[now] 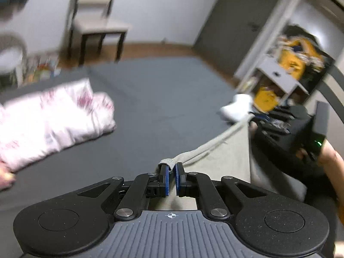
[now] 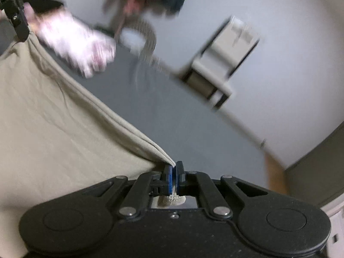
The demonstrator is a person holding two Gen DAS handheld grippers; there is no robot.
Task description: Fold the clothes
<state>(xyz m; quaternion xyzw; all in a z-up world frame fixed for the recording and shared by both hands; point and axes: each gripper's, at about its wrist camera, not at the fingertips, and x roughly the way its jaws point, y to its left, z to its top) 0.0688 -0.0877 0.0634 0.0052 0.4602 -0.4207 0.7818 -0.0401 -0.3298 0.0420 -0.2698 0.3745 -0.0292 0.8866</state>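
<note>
L wrist: left gripper (image 1: pixel 171 169) clamped on ribbed corner of beige garment (image 1: pixel 223 157). Cloth stretches up-right to right gripper (image 1: pixel 261 119), held above grey bed (image 1: pixel 150 99). Pink-white floral bundle (image 1: pixel 53 116) on bed at left, chair (image 1: pixel 99 23) by wall behind. View blurred.

R wrist: right gripper (image 2: pixel 173 168) pinched on garment (image 2: pixel 53 124) edge, ribbed bit poking behind pads. Cloth runs left-up to left gripper (image 2: pixel 20 30). Floral bundle (image 2: pixel 75 43) beyond on bed (image 2: pixel 172 111), chair (image 2: pixel 225 58) at right.
</note>
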